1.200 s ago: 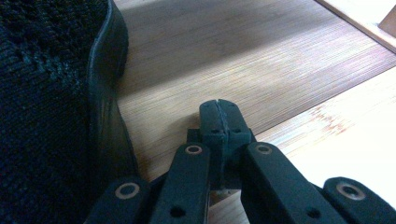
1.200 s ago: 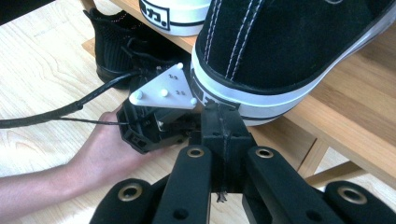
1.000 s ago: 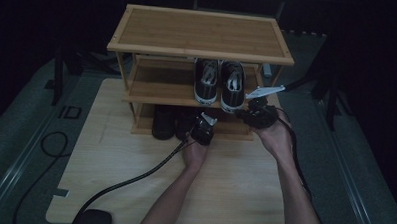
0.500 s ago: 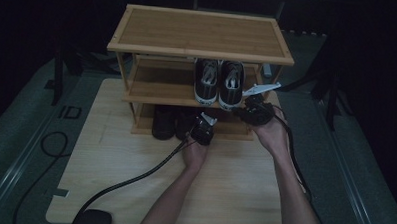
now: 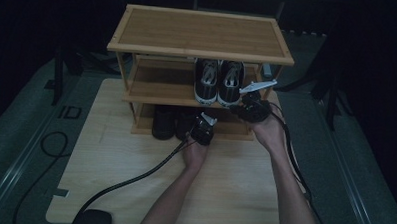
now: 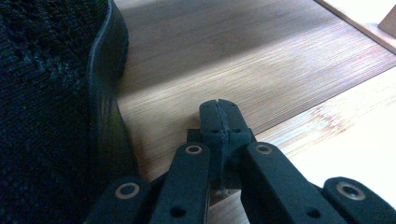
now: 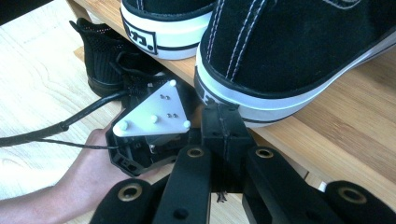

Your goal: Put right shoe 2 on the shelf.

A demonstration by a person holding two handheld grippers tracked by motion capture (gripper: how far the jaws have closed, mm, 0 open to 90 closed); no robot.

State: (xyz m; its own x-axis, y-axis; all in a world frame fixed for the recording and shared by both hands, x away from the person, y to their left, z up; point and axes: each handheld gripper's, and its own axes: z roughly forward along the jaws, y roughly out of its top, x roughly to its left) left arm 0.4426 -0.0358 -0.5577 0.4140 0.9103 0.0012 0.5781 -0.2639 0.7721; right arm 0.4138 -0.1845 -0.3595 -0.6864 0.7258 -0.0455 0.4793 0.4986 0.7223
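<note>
1. High view: a wooden shoe rack stands on a wooden table. A pair of black sneakers with white soles sits on the middle shelf, heels toward the person, and a pair of black mesh shoes sits on the bottom shelf.
2. Right gripper view: the right gripper has its jaws pressed together, empty, with the tips just at the heel of the right-hand sneaker.
3. That sneaker is black cloth with white stitching and a white rubber sole banded in black.
4. The other sneaker's heel carries a white patch with black lettering, too cropped to read.
5. Left gripper view: the left gripper is closed on nothing, over the bottom shelf, just beside a black mesh shoe.
</note>
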